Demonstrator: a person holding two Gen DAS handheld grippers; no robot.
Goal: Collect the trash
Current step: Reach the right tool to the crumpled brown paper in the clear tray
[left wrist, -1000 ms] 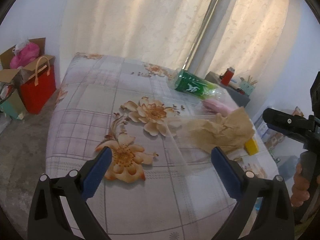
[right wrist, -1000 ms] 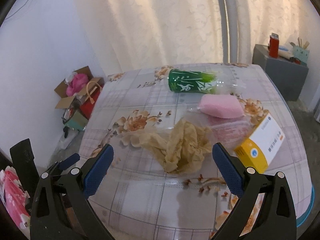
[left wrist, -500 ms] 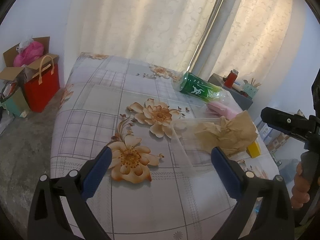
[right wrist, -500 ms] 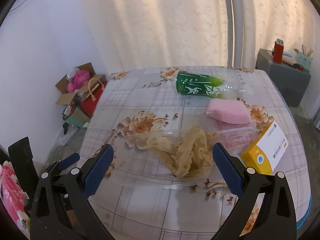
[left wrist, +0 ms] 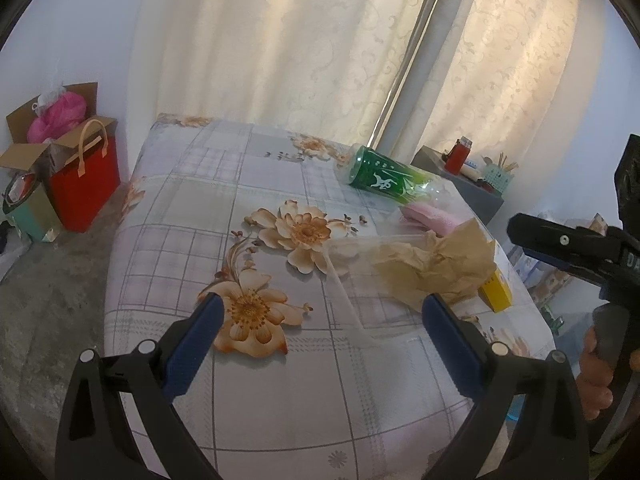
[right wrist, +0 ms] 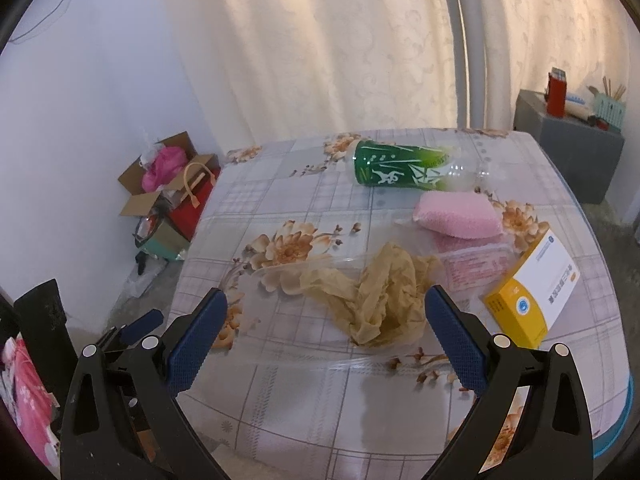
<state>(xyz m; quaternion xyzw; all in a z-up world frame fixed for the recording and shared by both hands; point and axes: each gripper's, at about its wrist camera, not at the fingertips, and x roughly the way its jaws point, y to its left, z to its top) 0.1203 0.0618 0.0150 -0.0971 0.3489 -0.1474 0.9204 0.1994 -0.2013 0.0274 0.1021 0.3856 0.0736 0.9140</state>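
On the table: cloth (right wrist: 304,208) with flower print and grid, trash scattered over the far right part.
Hard to make out: clear plastic tray (right wrist: 320,304) under the crumpled brown paper (right wrist: 384,296), edges barely visible; neck of the bottle (right wrist: 404,170) transparent and faint.
Cut off: hand (left wrist: 596,376) at the right edge, only partly in frame.
Writing: white characters on the green bottle label, unreadable; blue print and round logo on the yellow-and-white box (right wrist: 532,300), too small to read.
Containers: cardboard box (left wrist: 44,140) on the floor with a pink bundle; red bag (left wrist: 86,184) beside it.
Other trash: pink pouch (right wrist: 456,216) between bottle and box.
Left tongs (left wrist: 320,320): spread wide, nothing held, above the table edge.
Right tongs (right wrist: 326,312): spread wide, nothing held, paper seen between the fingers.
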